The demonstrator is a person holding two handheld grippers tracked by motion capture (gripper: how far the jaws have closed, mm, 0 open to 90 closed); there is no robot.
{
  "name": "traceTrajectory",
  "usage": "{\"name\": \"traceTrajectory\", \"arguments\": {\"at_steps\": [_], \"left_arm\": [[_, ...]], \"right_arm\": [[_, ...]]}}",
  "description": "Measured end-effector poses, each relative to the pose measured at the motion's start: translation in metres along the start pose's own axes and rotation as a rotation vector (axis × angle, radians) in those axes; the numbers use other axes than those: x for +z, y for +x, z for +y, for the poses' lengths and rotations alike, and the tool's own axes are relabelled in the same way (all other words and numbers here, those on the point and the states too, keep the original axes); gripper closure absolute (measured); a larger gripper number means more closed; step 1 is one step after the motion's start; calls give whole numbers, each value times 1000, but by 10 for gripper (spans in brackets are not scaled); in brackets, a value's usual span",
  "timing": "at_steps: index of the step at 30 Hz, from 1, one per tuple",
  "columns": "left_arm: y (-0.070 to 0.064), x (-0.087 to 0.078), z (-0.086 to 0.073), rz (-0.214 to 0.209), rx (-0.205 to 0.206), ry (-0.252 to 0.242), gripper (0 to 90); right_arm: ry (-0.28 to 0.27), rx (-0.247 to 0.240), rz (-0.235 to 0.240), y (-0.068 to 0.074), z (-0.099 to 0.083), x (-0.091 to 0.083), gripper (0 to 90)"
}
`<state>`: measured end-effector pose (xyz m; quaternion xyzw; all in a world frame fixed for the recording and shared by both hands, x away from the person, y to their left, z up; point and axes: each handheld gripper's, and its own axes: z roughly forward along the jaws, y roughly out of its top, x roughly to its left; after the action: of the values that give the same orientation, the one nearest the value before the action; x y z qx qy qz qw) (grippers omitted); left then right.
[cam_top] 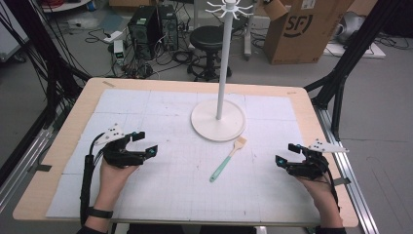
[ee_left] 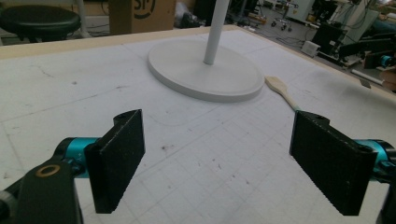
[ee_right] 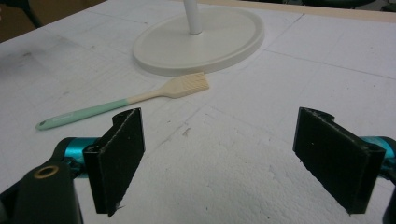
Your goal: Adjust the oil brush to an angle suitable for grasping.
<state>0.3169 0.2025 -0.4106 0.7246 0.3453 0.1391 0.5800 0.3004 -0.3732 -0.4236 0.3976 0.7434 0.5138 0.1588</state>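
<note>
A small brush (cam_top: 227, 160) with a mint-green handle and a pale wooden head lies flat on the white mat, just in front of the white stand's round base (cam_top: 217, 121). The right gripper view shows the brush (ee_right: 126, 102) ahead and to the left of the jaws, and the left gripper view catches its head (ee_left: 280, 89) beside the base (ee_left: 205, 70). My left gripper (cam_top: 144, 142) rests at the left of the mat, open and holding nothing. My right gripper (cam_top: 287, 153) rests at the right, open and holding nothing. The stand's thin pole (cam_top: 225, 63) rises to a ring of hooks.
The mat covers a wooden table (cam_top: 302, 105) with a bare rim. Beyond the far edge stand a black stool (cam_top: 209, 41), computer towers (cam_top: 151, 27), a cardboard box (cam_top: 302, 27) and floor cables. Black frame legs (cam_top: 341, 73) flank the table.
</note>
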Motion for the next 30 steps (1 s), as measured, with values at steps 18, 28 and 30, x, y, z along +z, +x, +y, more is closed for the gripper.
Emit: {"name": "traceTrajectory", "arguments": {"at_steps": [18, 28, 30], "left_arm": [[-44, 75, 12, -89, 41, 80, 201], [-70, 116, 12, -134, 60, 124, 279], [-75, 122, 12, -137, 61, 126, 300]], "right_arm": [[-1, 5, -1, -2, 0, 1, 162], [-6, 5, 2, -2, 1, 0, 162], [-6, 4, 4, -2, 1, 0, 162]]}}
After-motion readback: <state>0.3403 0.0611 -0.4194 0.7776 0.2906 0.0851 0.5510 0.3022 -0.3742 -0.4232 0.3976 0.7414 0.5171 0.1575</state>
